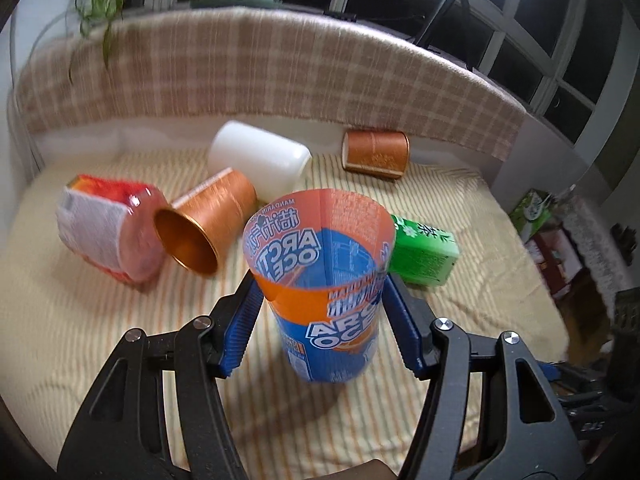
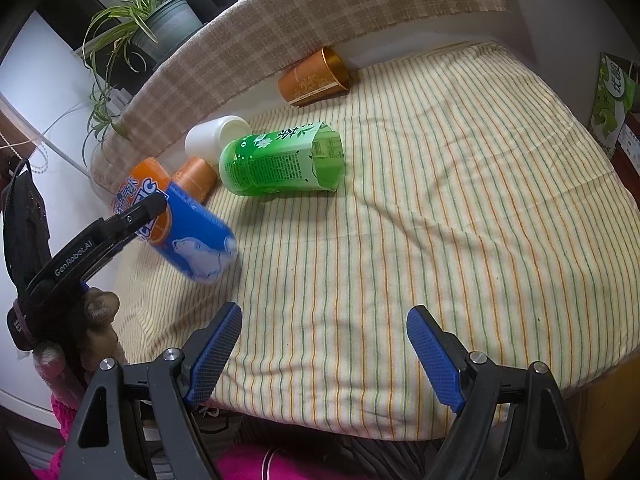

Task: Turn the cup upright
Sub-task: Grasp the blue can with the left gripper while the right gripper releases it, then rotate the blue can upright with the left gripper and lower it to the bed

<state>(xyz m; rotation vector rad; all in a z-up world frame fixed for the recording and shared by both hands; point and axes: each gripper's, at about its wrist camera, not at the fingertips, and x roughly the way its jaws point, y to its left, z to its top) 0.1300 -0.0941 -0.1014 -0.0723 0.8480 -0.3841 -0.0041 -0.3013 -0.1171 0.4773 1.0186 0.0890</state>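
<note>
A blue and orange cup (image 1: 320, 288) with "ARCTIC OCEAN" lettering is held between the blue pads of my left gripper (image 1: 320, 292), open mouth up and away from me, base just above the striped cloth (image 1: 100, 352). In the right wrist view the same cup (image 2: 192, 236) leans tilted, the left gripper's black finger (image 2: 132, 212) across it. My right gripper (image 2: 324, 340) is open and empty over the cloth's near edge.
On the cloth lie a copper cup (image 1: 208, 232), a white cup (image 1: 260, 160), a second copper cup (image 1: 376, 154) at the back, a green cup (image 2: 280, 160) and a red-and-white pack (image 1: 104, 232). A checked padded rim (image 1: 280, 68) bounds the far side. Plants (image 2: 140, 20) stand behind.
</note>
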